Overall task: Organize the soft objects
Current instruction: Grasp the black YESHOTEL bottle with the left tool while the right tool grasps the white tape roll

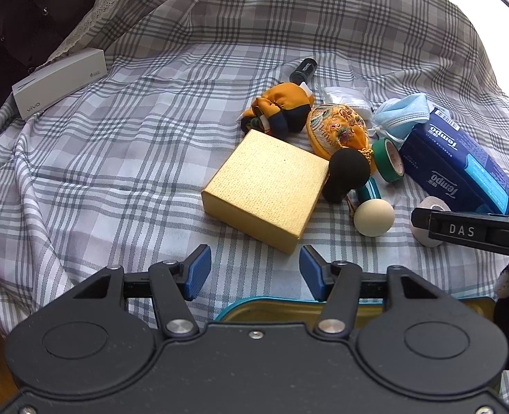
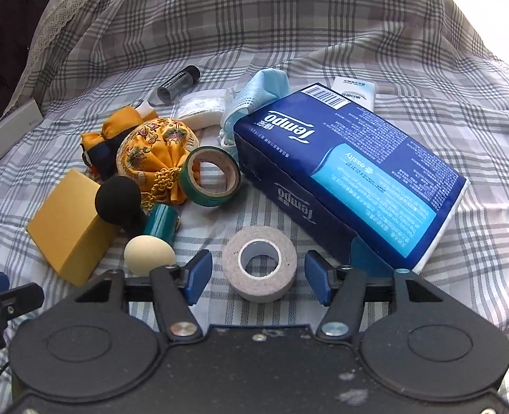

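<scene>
Sorting barely underway: soft items sitting clustered on plaid sheet (image 1: 116, 145). Right gripper (image 2: 258, 277) hovering wide open, straddling white tape roll (image 2: 259, 269). Left gripper (image 1: 254, 272) open, empty, facing gold box (image 1: 266, 189). Next: closing gently on roll, lifting clear.

Your left wrist camera looks forward and down over its own open fingers, close to the yellow box (image 1: 266, 189) on the checked cloth (image 1: 116, 138). Your right wrist camera sits further right, low and near the white tape roll (image 2: 259, 264) and blue tissue pack (image 2: 351, 186). Both views share the box, the black ball (image 1: 347, 170), the cream ball (image 2: 149, 253) and the green tape (image 2: 211, 176).
</scene>
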`<state>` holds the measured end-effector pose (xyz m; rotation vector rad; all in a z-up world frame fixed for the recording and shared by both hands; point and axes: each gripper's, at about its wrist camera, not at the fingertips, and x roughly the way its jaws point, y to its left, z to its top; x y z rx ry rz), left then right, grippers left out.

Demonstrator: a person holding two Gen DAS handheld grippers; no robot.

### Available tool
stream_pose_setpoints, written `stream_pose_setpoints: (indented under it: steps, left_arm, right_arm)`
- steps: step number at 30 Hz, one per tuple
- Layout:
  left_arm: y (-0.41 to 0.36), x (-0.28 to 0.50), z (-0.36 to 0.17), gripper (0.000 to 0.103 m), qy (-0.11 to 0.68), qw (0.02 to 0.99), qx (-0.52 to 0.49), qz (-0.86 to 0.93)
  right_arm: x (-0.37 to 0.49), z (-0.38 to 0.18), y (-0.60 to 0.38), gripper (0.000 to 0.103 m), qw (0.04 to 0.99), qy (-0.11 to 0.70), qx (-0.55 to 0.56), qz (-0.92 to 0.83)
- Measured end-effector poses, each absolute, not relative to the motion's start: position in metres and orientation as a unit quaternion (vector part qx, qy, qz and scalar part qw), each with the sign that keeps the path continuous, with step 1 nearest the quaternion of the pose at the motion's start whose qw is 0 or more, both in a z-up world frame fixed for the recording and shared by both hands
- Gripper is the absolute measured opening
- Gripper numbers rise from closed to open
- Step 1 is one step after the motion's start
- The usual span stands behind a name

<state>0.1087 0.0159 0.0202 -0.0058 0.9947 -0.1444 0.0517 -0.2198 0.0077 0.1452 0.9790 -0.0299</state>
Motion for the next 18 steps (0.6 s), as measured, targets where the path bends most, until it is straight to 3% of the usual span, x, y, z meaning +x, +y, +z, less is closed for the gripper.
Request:
stream_pose_setpoints:
  steps: [18]
  left_arm:
    - [0.012, 0.194, 0.03, 0.054, 0.476, 0.876, 0.017, -0.074]
  right_arm:
    - [0.058, -0.013, -0.217, 0.061, 0.884, 0.466, 0.035, -0.002]
